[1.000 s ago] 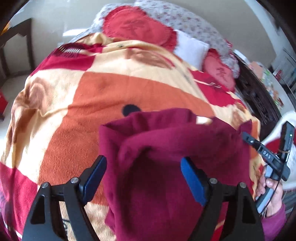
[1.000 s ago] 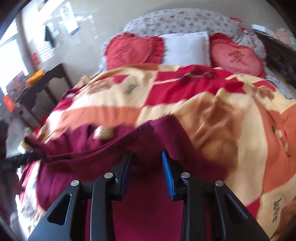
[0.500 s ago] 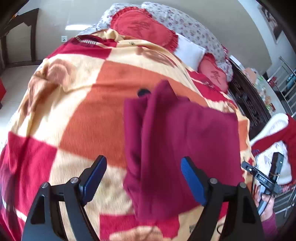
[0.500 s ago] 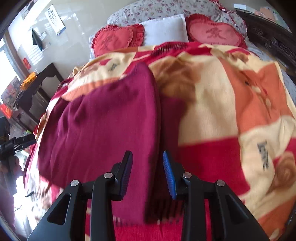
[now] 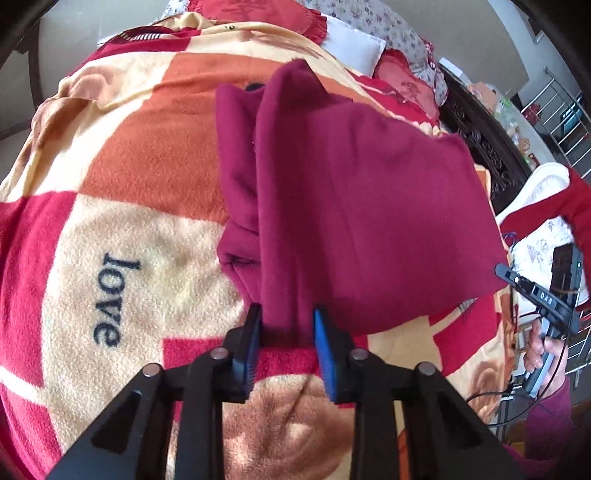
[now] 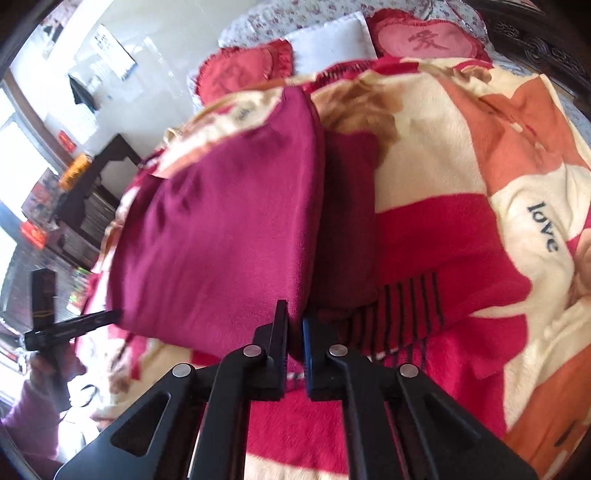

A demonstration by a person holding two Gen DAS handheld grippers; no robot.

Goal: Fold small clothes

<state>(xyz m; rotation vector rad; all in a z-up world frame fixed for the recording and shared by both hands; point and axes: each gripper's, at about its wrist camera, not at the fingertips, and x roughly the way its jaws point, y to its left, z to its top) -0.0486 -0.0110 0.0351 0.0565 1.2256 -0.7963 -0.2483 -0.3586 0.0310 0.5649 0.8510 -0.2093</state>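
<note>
Nearest to us, our left tool (image 5: pixel 286 332) has its blue pads (image 5: pixel 325 343) drawn in on the near edge of the maroon garment (image 5: pixel 354 206) — its jaws have just been closing, and a fold of the cloth is pinched between them. Our right tool (image 6: pixel 294 332) is clamped fully together on the same garment (image 6: pixel 221 236), gripping the near corner where its thick folded edge comes down.

Just beyond both tools the garment lies folded on the bed. From the left tool it spreads ahead and to the right as one broad flat panel, with a narrower folded strip (image 5: pixel 236 177) tucked under it to the left. From the right tool the panel spreads ahead and to the left, and a darker strip (image 6: pixel 347 229) of it shows on the right of the folded edge.

Under the garment is a fleece blanket (image 5: pixel 122 166) in orange, cream and red blocks; the word "love" (image 5: pixel 110 299) sits to the left of the left tool. Far to the right of the left tool we see the person's hand (image 5: pixel 543 347) around the other tool's handle.

Farther off, at the head of the bed, lie red heart-shaped cushions (image 6: pixel 424 38) and a white pillow (image 6: pixel 328 40) — beyond them, a pale wall (image 6: pixel 147 33).
</note>
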